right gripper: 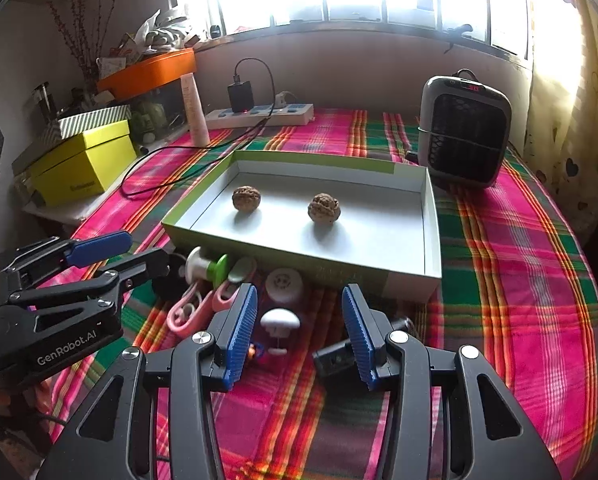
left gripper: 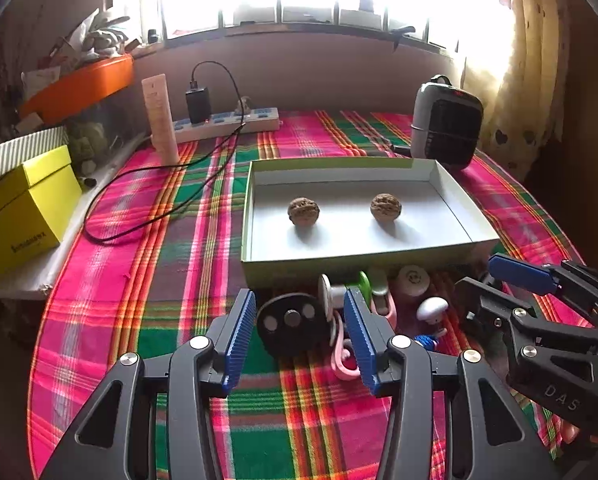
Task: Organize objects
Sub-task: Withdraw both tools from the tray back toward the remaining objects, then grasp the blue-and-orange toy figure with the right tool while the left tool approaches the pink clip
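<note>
Walnuts, two of them point(left gripper: 303, 211) point(left gripper: 385, 207), sit side by side but apart in the shallow white tray point(left gripper: 363, 257) on the plaid-covered bench point(left gripper: 147, 280), well beyond both grippers, each nut's long axis running roughly across the tray. Left gripper point(left gripper: 299, 336) has its jaws spread and pinching nothing, a black disc point(left gripper: 290, 324) lying between them. Right gripper point(right gripper: 299, 336) is likewise spread and empty, a small white mushroom-shaped piece point(right gripper: 279, 322) standing upright between its jaws.
</note>
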